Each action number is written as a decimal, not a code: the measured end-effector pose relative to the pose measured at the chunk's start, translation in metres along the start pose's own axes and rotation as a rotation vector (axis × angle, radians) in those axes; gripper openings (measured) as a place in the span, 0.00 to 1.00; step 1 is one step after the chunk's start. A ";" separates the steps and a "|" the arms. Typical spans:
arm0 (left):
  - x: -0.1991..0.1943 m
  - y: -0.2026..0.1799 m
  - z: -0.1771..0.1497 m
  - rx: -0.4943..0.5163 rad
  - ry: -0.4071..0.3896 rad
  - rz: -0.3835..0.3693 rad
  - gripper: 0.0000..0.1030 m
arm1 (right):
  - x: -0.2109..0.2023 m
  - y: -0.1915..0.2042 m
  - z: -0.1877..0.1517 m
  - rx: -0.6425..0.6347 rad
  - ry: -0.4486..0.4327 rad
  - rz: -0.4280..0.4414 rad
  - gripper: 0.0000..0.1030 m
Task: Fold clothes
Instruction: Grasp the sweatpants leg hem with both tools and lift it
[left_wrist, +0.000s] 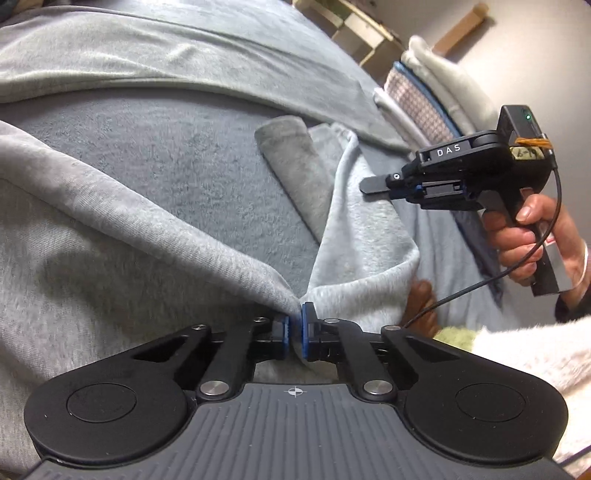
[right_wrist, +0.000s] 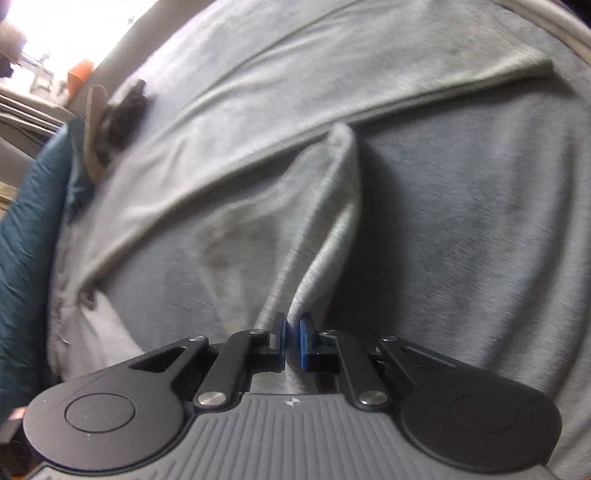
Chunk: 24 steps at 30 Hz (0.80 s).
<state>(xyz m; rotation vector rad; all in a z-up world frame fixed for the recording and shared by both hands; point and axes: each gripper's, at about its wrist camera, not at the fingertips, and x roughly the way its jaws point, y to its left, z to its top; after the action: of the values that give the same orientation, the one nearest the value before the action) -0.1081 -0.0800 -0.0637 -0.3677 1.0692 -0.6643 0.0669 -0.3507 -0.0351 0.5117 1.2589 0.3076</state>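
Left gripper (left_wrist: 294, 325) clamped on a bunched edge of the grey garment (left_wrist: 110, 266), cloth fanning away left and ahead over the bed (left_wrist: 192, 166). Right gripper (right_wrist: 291, 343) pinching its own ridge of that cloth, a fold running straight ahead. Both grips set; probably a lift-and-carry next.

Behind my work surface, a blue-grey plush blanket (left_wrist: 192, 155), stands a plain pale wall (left_wrist: 535, 55) with light wooden shelving (left_wrist: 354, 26). A bright, overexposed window (right_wrist: 74, 26) lights the far side, beside a teal quilted cushion (right_wrist: 26, 236).
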 end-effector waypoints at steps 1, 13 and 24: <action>-0.003 0.002 0.002 -0.020 -0.021 -0.011 0.02 | 0.001 0.006 0.006 0.002 -0.004 0.029 0.07; -0.049 0.096 0.047 -0.606 -0.426 -0.077 0.02 | 0.036 0.066 0.076 -0.023 -0.101 0.198 0.30; -0.040 0.138 0.046 -0.825 -0.490 -0.069 0.02 | 0.010 0.011 0.033 0.096 -0.056 0.153 0.44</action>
<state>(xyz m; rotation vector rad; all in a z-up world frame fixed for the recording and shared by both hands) -0.0354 0.0479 -0.0953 -1.2175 0.8132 -0.1373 0.1016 -0.3429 -0.0303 0.6964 1.1863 0.3605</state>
